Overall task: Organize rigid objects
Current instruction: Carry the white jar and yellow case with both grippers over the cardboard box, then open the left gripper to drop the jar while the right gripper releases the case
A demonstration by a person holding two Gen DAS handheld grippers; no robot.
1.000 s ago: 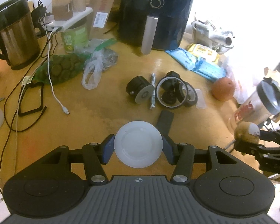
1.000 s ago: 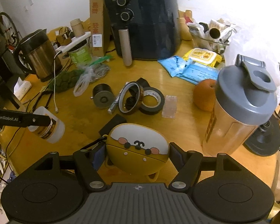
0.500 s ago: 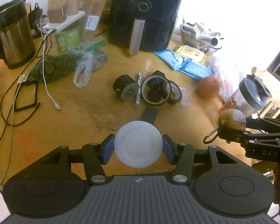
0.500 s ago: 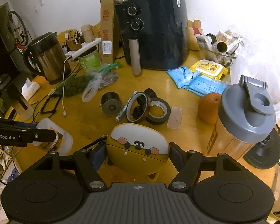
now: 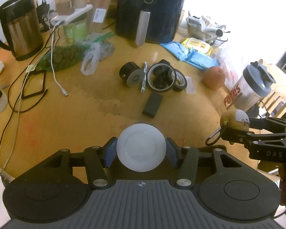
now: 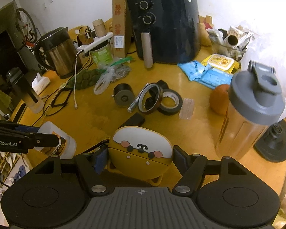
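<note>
Both my claws are clamped: left gripper (image 5: 141,150) pinches a white bottle (image 5: 141,147), right gripper (image 6: 140,158) squeezes a yellow cartoon case (image 6: 140,149).

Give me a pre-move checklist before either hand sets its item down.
1. Left tongs gripping white bottle: ok.
2. Right tongs gripping yellow cartoon case: ok.
3. Case's carabiner hanging free, could snag: not ok.
4. Bare table ahead of the left tongs: ok.
5. Shaker bottle close beside right tongs, tip risk: not ok.
6. Destination for either item: cannot tell.
</note>
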